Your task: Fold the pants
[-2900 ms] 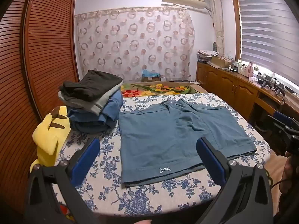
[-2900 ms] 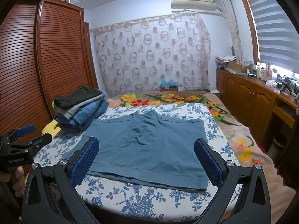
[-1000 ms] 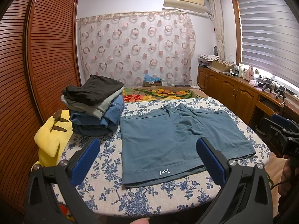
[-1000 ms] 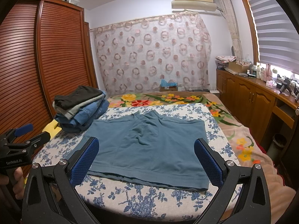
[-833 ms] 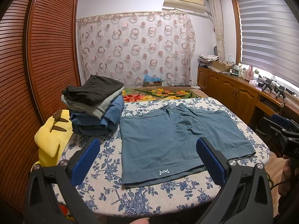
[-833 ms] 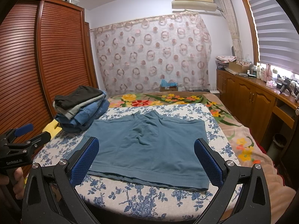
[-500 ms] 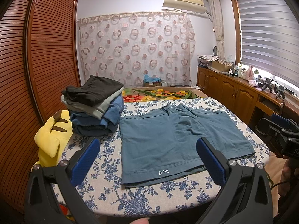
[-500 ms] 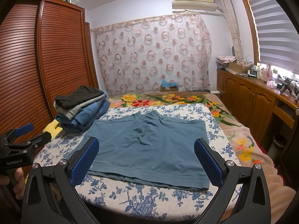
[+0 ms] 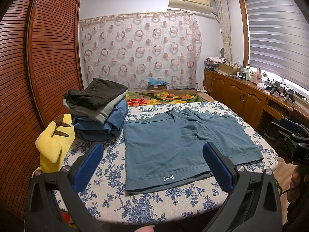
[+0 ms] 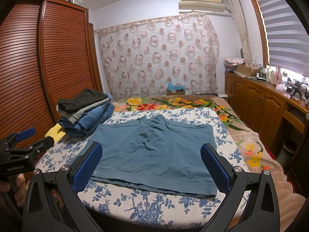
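Observation:
A pair of teal-blue shorts [image 9: 179,141] lies flat on the blue-flowered cloth of the table, waistband far, leg hems near; it also shows in the right wrist view [image 10: 154,150]. A small white logo [image 9: 169,178] marks the near-left hem. My left gripper [image 9: 152,158] is open and empty, held above the near table edge in front of the left leg hem. My right gripper [image 10: 151,159] is open and empty, held before the near hem. Each gripper shows at the edge of the other's view.
A stack of folded pants [image 9: 96,108] sits at the far left of the table [image 9: 108,193], also in the right wrist view [image 10: 85,114]. A yellow plush toy [image 9: 52,145] lies at the left edge. A slatted wardrobe [image 9: 38,58] stands left, wooden cabinets [image 9: 241,100] right.
Nothing has changed beyond a slight drift of the left view; the shorts lie as before and both grippers stay open.

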`<state>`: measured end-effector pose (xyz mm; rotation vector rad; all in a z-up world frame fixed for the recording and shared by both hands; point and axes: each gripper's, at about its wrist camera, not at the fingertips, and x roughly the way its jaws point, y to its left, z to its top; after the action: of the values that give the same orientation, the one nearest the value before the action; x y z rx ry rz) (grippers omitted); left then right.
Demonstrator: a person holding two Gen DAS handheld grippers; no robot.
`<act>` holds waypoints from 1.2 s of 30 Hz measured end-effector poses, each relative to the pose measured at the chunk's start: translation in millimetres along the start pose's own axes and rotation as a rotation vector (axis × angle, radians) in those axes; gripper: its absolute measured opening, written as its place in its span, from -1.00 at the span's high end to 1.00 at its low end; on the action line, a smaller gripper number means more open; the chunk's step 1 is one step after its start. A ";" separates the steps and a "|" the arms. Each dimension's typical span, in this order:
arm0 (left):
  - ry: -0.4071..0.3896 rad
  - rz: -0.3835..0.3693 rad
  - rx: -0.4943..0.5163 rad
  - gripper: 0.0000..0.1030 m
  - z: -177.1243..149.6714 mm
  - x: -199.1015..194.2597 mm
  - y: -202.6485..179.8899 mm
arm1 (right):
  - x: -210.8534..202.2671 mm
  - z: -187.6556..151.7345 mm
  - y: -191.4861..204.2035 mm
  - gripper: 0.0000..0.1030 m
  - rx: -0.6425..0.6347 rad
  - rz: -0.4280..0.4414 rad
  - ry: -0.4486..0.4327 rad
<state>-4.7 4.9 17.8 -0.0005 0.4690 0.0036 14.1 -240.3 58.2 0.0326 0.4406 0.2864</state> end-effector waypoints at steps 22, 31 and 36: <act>0.107 -0.024 -0.012 -1.00 -20.4 32.8 8.1 | 19.6 -13.8 -26.9 -1.00 -0.030 -0.041 0.081; 0.162 -0.032 -0.014 -1.00 -38.8 50.6 14.6 | 34.3 -28.9 -41.2 -1.00 -0.028 -0.032 0.158; 0.182 -0.056 -0.018 -1.00 -47.6 56.8 18.4 | 45.2 -37.5 -42.0 -0.99 -0.039 -0.027 0.194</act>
<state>24.4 23.4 -50.3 -0.0318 0.6506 -0.0471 48.4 -269.0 1.6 -0.0399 0.6277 0.2722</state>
